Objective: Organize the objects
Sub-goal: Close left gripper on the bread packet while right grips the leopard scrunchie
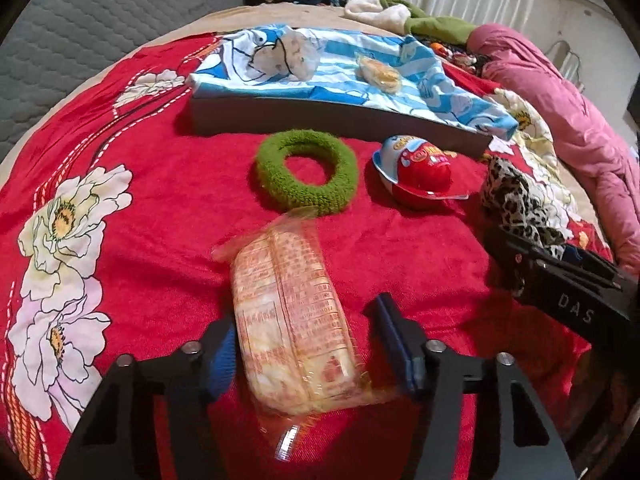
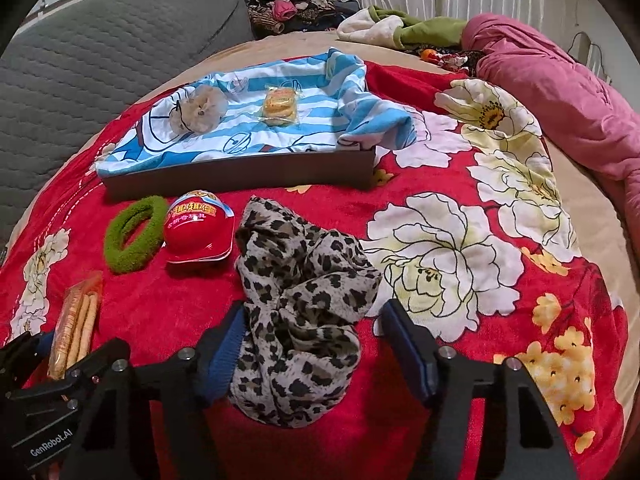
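Note:
A clear-wrapped biscuit packet lies on the red flowered blanket, between the fingers of my left gripper. The left pad is at its edge and the right pad stands clear, so the gripper is open. My right gripper straddles a crumpled leopard-print cloth the same way: left pad against it, right pad apart. Beyond lie a green fuzzy ring and a red egg-shaped toy pack. A dark shallow box lined with blue striped cloth holds a beige pouch and a small biscuit pack.
A pink quilt is bunched along the right side of the bed. A grey quilted cushion stands at the left. Loose clothes and a green-and-white garment are piled at the back.

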A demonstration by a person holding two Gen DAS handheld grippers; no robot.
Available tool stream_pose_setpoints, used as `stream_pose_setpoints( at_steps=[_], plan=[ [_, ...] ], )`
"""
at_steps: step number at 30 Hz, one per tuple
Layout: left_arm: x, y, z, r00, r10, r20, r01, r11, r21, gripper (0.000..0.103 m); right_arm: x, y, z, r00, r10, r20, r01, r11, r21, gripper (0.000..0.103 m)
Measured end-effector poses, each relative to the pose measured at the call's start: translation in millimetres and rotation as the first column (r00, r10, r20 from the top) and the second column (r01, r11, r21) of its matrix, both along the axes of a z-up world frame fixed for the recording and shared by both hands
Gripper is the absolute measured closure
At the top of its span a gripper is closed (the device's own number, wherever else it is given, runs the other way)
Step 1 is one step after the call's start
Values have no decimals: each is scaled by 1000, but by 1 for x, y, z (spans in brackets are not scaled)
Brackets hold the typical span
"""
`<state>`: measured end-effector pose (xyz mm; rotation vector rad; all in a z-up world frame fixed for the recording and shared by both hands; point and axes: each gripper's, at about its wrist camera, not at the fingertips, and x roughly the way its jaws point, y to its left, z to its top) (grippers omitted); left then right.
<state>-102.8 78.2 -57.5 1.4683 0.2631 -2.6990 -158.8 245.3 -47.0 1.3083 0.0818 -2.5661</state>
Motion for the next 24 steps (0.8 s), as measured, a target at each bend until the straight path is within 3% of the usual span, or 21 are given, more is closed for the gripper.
stream_pose_setpoints(
  at_steps=[2, 6, 17, 24],
  plan=[
    [0, 0, 1, 1000, -9, 3, 9, 1000, 1, 56, 0, 0, 0, 1000, 1, 2, -1, 1000, -8, 40],
    [2, 1, 3, 1000, -21, 2, 21, 1000, 3, 59, -1, 1, 1, 1000, 2, 1, -2, 1000, -17, 42],
    [7, 3, 9, 999, -28, -24, 29, 999, 14, 62, 2, 3, 5, 1000, 12, -22, -13, 999, -40, 72],
    [11, 2, 19, 998, -26, -57, 27, 999, 23, 62, 9, 5, 15, 999, 20, -49, -23, 998, -60, 78]
  ],
)
